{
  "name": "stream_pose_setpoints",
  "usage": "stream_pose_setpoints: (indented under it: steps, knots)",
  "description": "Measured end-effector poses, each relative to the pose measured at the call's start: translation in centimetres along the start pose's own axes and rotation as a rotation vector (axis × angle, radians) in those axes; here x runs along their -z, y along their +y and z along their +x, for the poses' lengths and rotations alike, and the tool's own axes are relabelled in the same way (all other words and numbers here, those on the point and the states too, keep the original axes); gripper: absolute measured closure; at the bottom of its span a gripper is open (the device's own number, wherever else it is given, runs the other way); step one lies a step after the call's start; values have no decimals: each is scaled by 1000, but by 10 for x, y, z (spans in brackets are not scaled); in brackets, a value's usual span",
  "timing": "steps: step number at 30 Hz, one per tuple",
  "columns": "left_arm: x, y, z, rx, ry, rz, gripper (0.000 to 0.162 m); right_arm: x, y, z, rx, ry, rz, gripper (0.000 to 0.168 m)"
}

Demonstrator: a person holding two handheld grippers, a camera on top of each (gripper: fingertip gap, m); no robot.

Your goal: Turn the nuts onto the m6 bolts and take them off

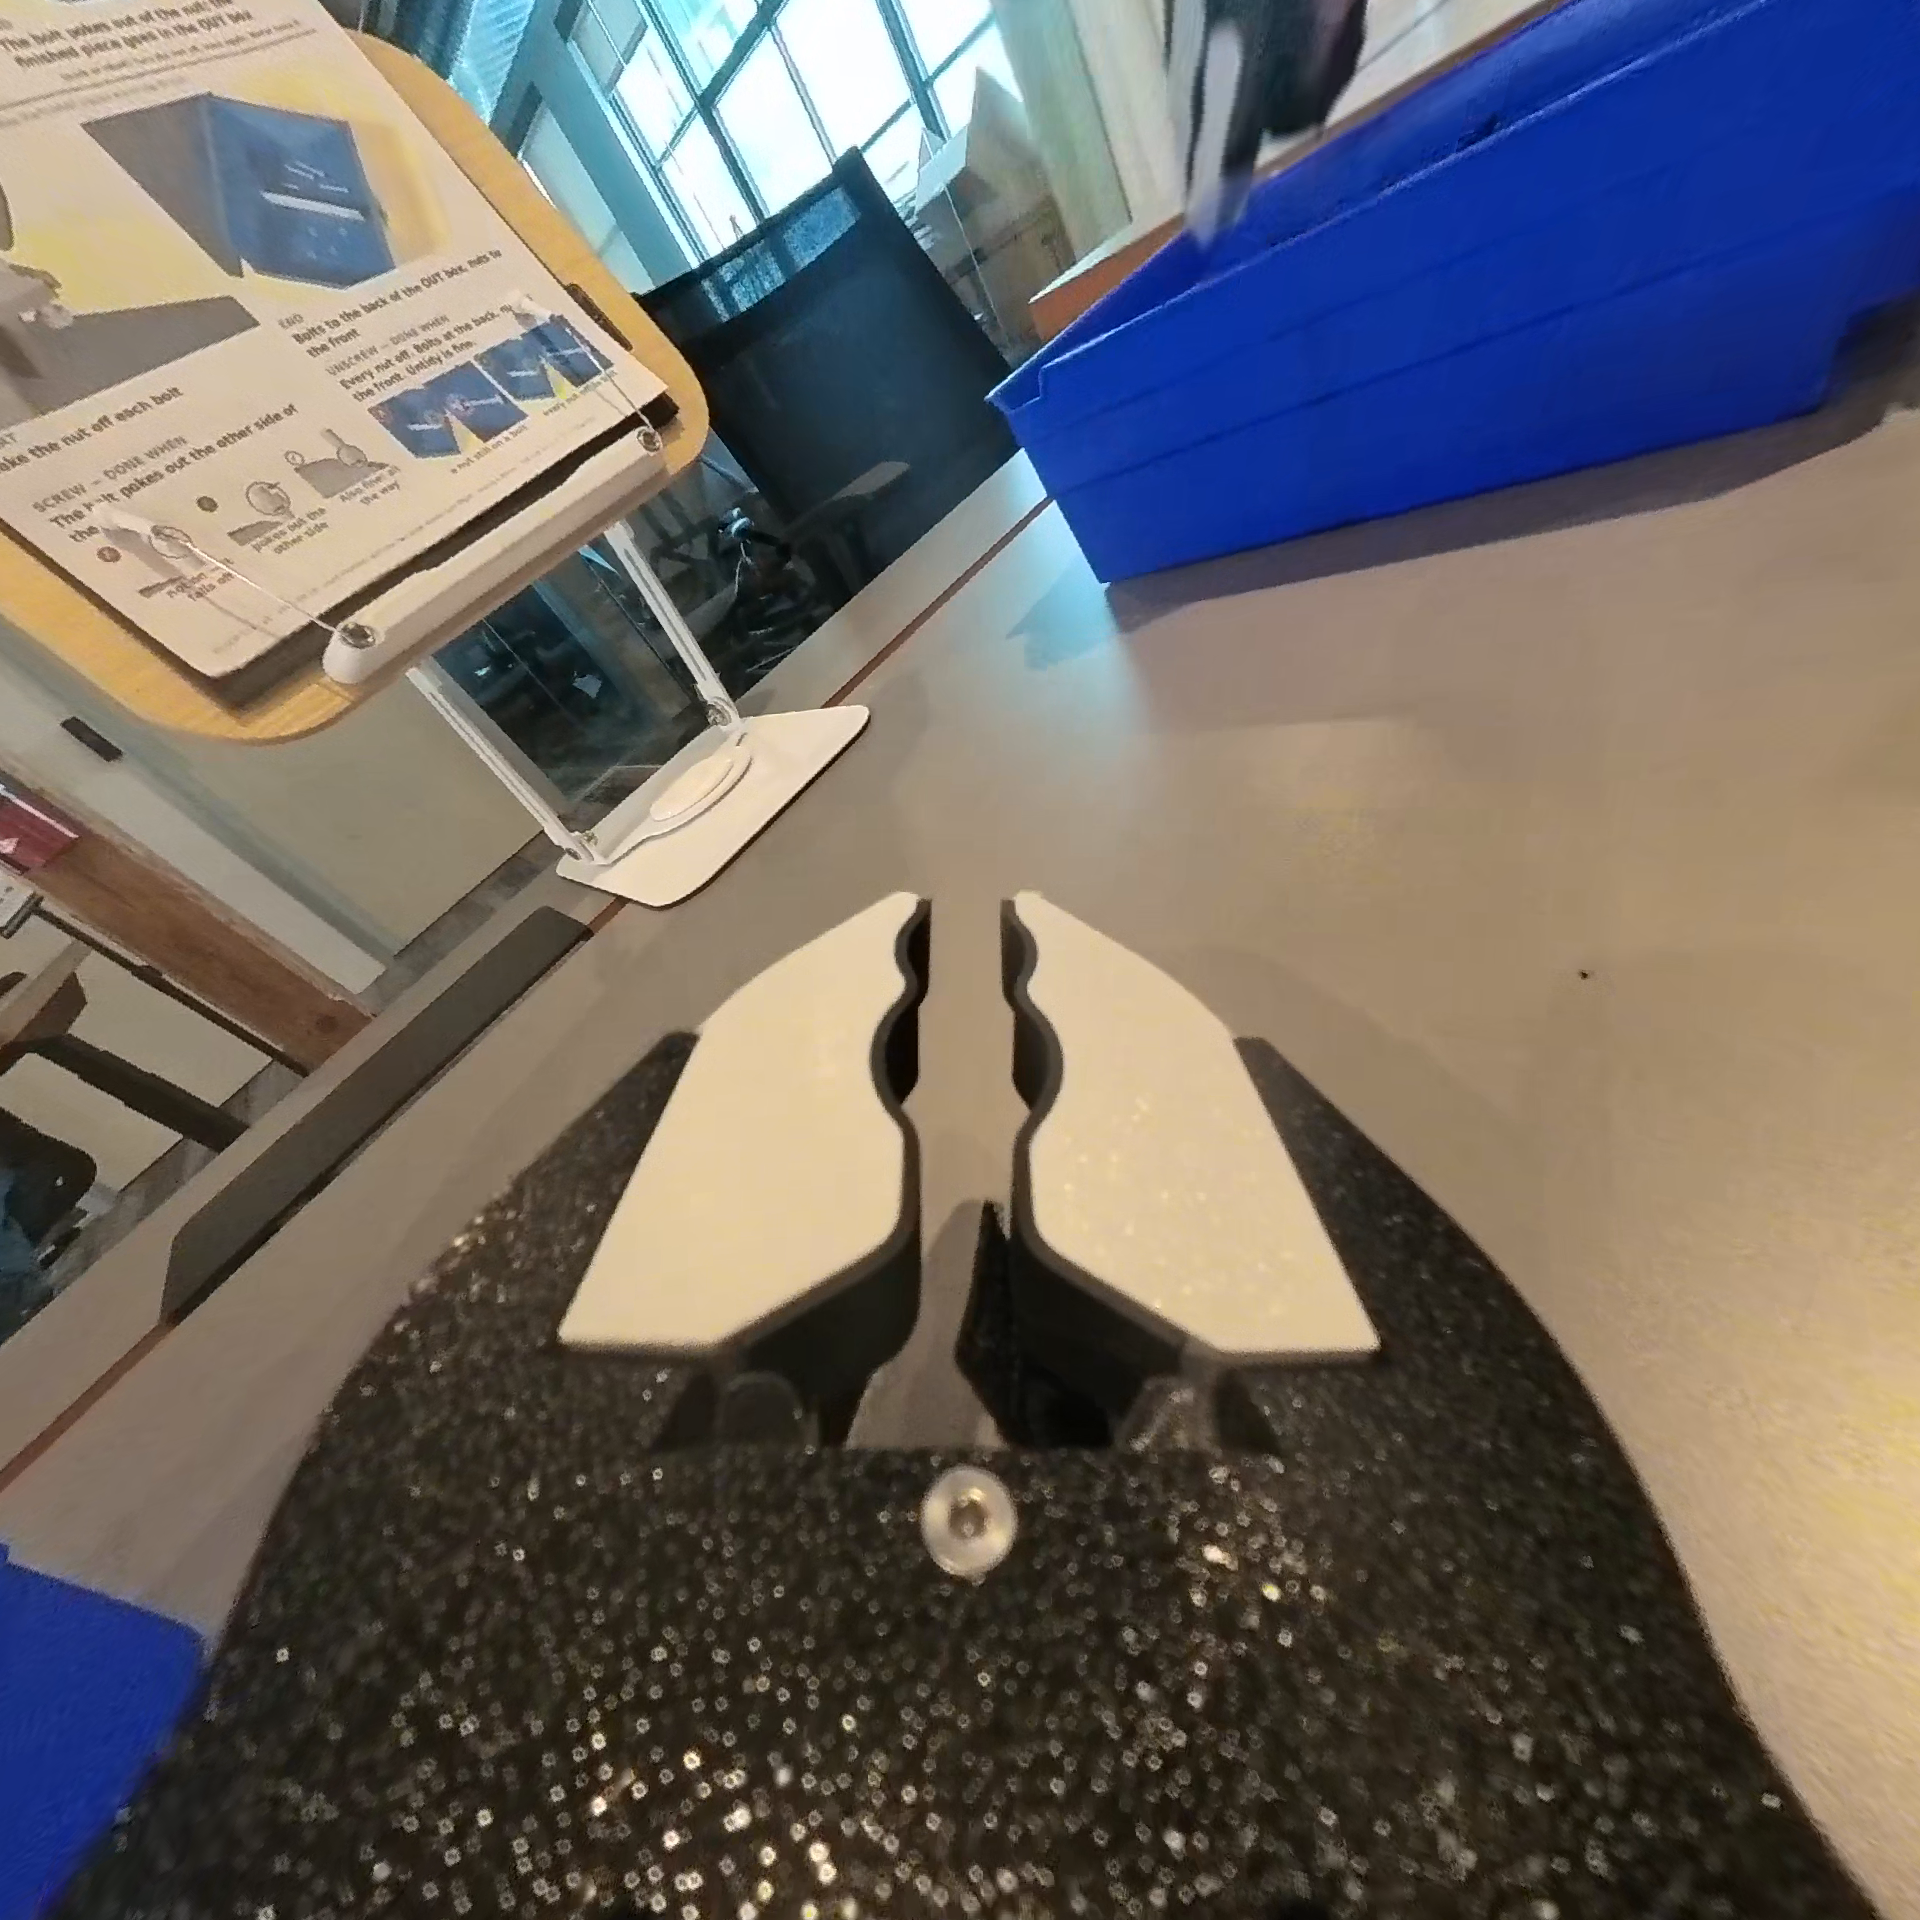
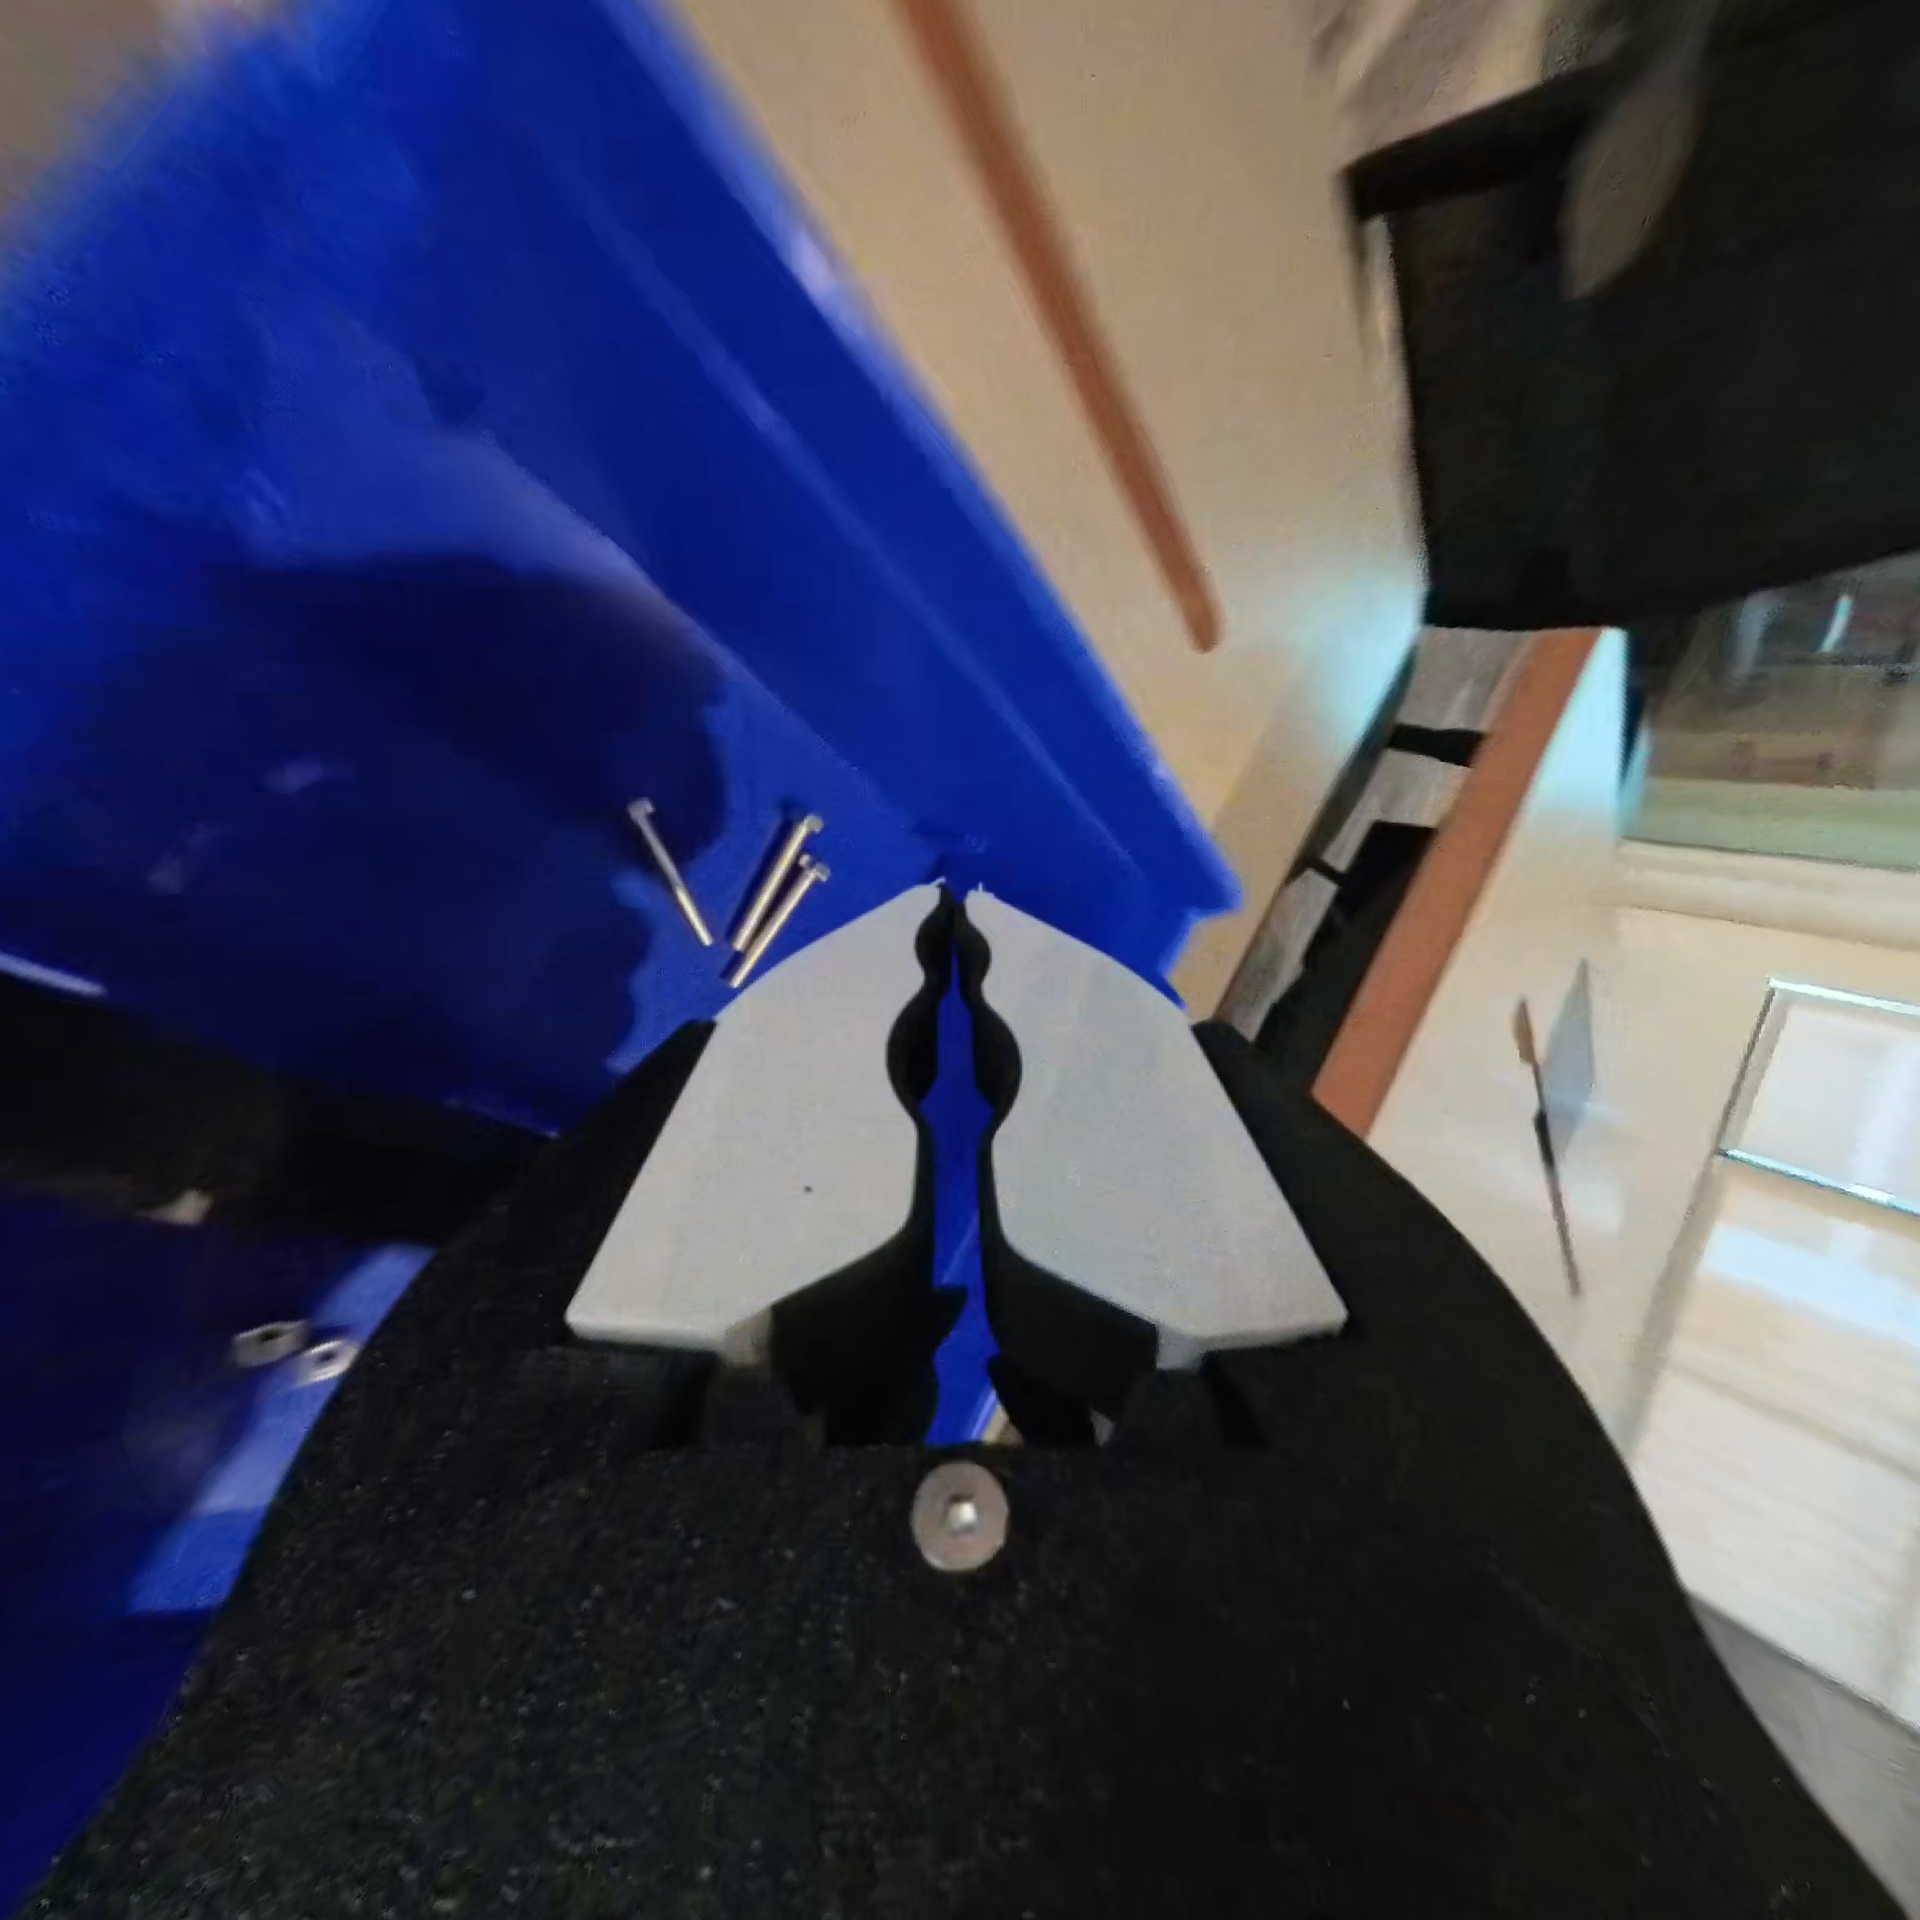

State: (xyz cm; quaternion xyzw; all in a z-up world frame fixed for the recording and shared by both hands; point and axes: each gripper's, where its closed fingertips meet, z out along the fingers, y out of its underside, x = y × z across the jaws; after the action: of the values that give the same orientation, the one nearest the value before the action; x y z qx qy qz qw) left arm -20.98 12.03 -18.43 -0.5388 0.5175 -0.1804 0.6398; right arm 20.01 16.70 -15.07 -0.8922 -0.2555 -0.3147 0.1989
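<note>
Nearest the right wrist camera, the right gripper has its fingers drawn together until the tips all but meet, and nothing shows between them. Just past its tips three slim bolts lie loose on the floor of the blue bin, two of them touching and the third just beside. Two nuts lie nearer the lower left, in the same bin or a neighbouring one (the blur leaves that unclear). The likely risk from here is a missed pick: the view is smeared by motion, the bolts are thin and lie flat, and closed fingers could nudge them apart or catch two at once.

The left gripper hovers low over the grey worktop, its fingers a narrow gap apart, holding and touching nothing. Farther off stand a white stand carrying an instruction sheet and a blue bin at the far right. No bolt or nut shows in this view.
</note>
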Motion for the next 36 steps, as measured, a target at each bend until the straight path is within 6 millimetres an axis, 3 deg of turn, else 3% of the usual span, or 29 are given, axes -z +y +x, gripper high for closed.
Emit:
stream_pose_setpoints:
  steps: [2,3,7,9,11,15,19,22,26,29,32,34,36]
  knots:
    - [0,1,1,58,17,-23,149,52,-12,-3,-122,20,121,168]
    - [0,1,1,96,24,-28,147,80,-20,-15,-179,-7,214,168]
    - [3,-8,2,181,34,-1,147,182,-70,-118,-231,-320,707,168]
    - [2,-8,5,176,39,-7,148,205,-85,-171,-228,-472,828,168]
    - [0,-5,8,155,47,-27,148,205,-98,-207,-235,-515,905,168]
    - [-2,-3,12,133,52,-48,152,191,-129,-254,-345,-602,1005,168]
    - [-1,0,12,189,56,-82,162,177,-147,-264,-396,-450,1040,168]
    - [1,-1,5,218,28,-97,162,182,-157,-267,-428,-381,1102,168]
    - [10,-37,-21,151,-11,-45,162,187,-160,-284,-467,-529,1128,168]
    - [35,-69,-53,125,-50,-28,162,184,-161,-285,-453,-552,1124,168]
    - [76,-88,-87,139,-49,-7,162,187,-162,-279,-477,-563,1159,168]
    - [108,-82,-110,93,-30,-37,162,184,-163,-277,-472,-543,1156,168]
    - [139,-56,-138,68,-31,-170,162,182,-166,-277,-451,-514,1153,168]
